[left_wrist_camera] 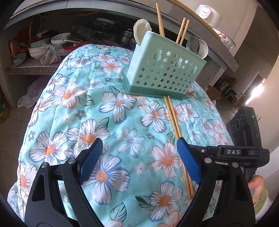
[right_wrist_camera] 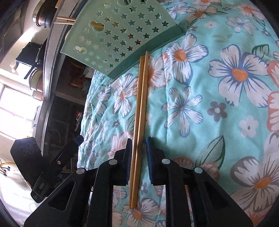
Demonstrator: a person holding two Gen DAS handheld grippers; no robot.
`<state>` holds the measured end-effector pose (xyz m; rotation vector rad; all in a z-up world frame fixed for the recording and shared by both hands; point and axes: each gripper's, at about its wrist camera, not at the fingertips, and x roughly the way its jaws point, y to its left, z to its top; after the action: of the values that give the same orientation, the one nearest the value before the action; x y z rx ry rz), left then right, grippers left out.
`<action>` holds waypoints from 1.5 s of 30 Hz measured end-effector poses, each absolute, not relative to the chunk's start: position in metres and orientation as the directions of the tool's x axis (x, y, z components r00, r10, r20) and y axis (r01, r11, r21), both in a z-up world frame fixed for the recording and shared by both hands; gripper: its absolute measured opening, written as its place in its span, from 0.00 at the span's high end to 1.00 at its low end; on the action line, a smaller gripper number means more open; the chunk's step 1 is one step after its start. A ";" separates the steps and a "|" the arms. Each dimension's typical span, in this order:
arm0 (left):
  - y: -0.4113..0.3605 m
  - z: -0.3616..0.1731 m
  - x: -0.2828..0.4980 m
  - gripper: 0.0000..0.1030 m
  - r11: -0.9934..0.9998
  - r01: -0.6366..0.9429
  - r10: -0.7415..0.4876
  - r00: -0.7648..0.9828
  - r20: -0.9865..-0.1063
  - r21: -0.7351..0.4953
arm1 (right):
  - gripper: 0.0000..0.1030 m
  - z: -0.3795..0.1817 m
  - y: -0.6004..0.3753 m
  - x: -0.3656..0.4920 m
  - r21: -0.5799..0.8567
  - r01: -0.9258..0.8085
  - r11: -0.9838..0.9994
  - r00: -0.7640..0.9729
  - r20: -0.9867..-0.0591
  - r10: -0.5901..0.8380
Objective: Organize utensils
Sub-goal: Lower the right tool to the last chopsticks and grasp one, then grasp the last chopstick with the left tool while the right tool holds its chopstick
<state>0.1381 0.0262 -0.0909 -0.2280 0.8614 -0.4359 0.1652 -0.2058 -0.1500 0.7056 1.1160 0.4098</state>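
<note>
A pair of wooden chopsticks point(left_wrist_camera: 172, 118) point(right_wrist_camera: 141, 97) lies side by side on the flowered cloth point(left_wrist_camera: 78, 108) point(right_wrist_camera: 218, 108), its far tips at the foot of the mint star-punched utensil holder point(left_wrist_camera: 165, 73) point(right_wrist_camera: 122, 35). The holder stands upright with chopsticks point(left_wrist_camera: 160, 19) and white spoons point(left_wrist_camera: 141, 28) in it. My right gripper point(right_wrist_camera: 139, 139) straddles the lying pair near its near half. Its pads sit close on either side and a thin gap shows on the right. My left gripper point(left_wrist_camera: 139, 141) hangs wide open above the cloth, nothing between its fingers.
A low shelf with stacked bowls and bags point(left_wrist_camera: 43, 47) runs behind the cloth. A counter edge point(left_wrist_camera: 218, 40) with a white rice cooker point(left_wrist_camera: 207, 14) passes just behind the holder. A person's hand point(left_wrist_camera: 256, 183) grips the right tool at the far right.
</note>
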 end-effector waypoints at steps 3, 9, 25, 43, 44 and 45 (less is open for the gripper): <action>0.024 -0.093 0.138 0.20 0.887 0.281 -0.462 0.559 -0.689 -0.366 | 0.86 -0.154 -0.211 0.162 0.702 0.045 0.710 0.412 -0.661 0.627; 0.022 -0.096 0.138 0.20 0.881 0.276 -0.473 0.540 -0.696 -0.385 | 0.93 -0.154 -0.218 0.159 0.730 0.052 0.682 0.429 -0.633 0.645; -0.030 -0.107 0.134 0.29 0.848 0.359 -0.522 0.442 -0.729 -0.390 | 0.93 -0.155 -0.275 0.137 0.752 0.105 0.651 0.473 -0.614 0.632; -0.066 -0.125 0.144 0.75 0.864 0.361 -0.484 0.400 -0.778 -0.352 | 0.93 -0.165 -0.295 0.127 0.773 0.119 0.624 0.482 -0.594 0.644; -0.066 -0.125 0.145 0.78 0.863 0.360 -0.487 0.398 -0.778 -0.355 | 0.93 -0.165 -0.294 0.127 0.773 0.119 0.624 0.482 -0.594 0.644; -0.067 -0.125 0.145 0.80 0.862 0.361 -0.488 0.396 -0.778 -0.357 | 0.93 -0.166 -0.294 0.127 0.772 0.118 0.624 0.482 -0.594 0.644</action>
<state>0.1449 -0.0674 -0.1249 -0.1386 1.0322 -0.5398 0.1266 -0.2944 -0.1655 0.8648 1.0409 0.3741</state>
